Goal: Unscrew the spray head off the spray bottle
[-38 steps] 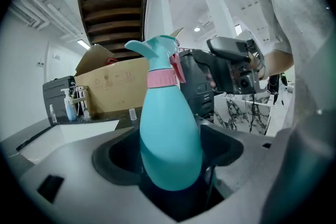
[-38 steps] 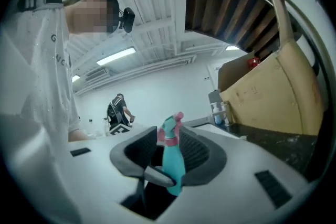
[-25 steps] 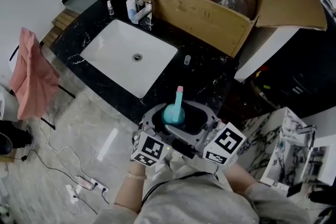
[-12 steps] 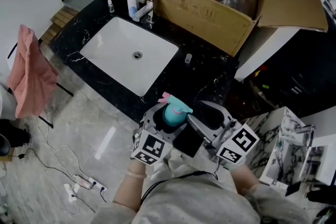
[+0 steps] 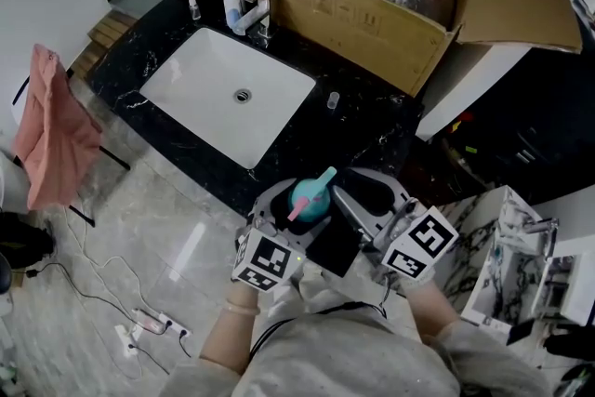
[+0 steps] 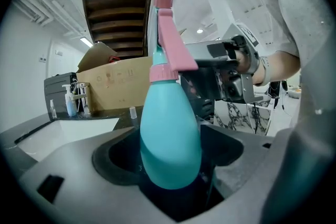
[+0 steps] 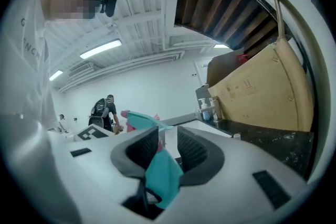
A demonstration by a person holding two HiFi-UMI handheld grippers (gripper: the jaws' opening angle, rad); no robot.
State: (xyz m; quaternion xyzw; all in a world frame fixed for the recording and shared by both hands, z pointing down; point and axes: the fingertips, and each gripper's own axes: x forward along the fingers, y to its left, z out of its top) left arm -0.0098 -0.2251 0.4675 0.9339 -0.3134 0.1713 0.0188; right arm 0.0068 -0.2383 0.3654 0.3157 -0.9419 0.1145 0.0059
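Note:
A teal spray bottle [image 5: 307, 197] with a pink spray head [image 6: 169, 42] stands upright in my left gripper [image 5: 299, 211], which is shut on the bottle's body [image 6: 169, 139]. My right gripper [image 5: 346, 195] comes in level from the right at the height of the bottle's top. Its jaws have just been closing and now stand narrow. In the right gripper view a teal part of the spray head [image 7: 164, 168] sits wedged between the pads, with a bit of pink behind it. The left gripper view shows the right gripper [image 6: 210, 78] just behind the pink head.
A white sink [image 5: 228, 98] is set in the black counter [image 5: 372, 149] ahead. Behind it are an open cardboard box [image 5: 372, 9], a pump bottle [image 5: 231, 9] and a small vial [image 5: 332, 101]. A pink cloth [image 5: 56, 130] hangs at the left, and cables [image 5: 139, 323] lie on the floor.
The right gripper has shifted to the right and its jaws have narrowed. The pink nozzle pointed straight away, then left, and now points to the upper right. The left gripper has kept still.

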